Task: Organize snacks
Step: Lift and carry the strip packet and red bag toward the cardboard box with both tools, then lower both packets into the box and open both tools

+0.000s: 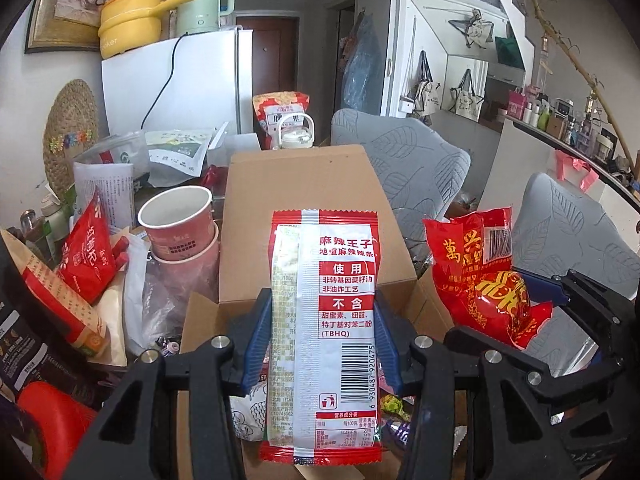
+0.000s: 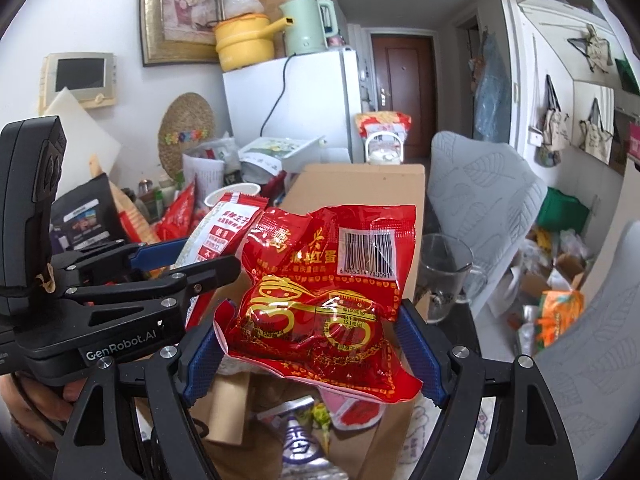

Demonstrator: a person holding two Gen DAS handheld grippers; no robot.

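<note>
Holding mixed snack packets (image 2: 304, 432): open cardboard box (image 1: 298, 208).

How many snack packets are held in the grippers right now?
2. The left gripper clamps the red-and-white spicy strip packet; the right gripper clamps the red egg packet. Both hang above the cardboard box.

Spicy-strip packet (image 1: 324, 320): long, flat, red-bordered white wrapper; back side with barcode faces the camera; held upright, clamped at both long edges, above the open box.
Red egg packet (image 2: 320, 300): glossy, crinkled red wrapper, gold graphics, white barcode label; suspended tilted over the box.
Cardboard box (image 1: 300, 208): brown, flaps open; small wrapped snacks inside.
</note>
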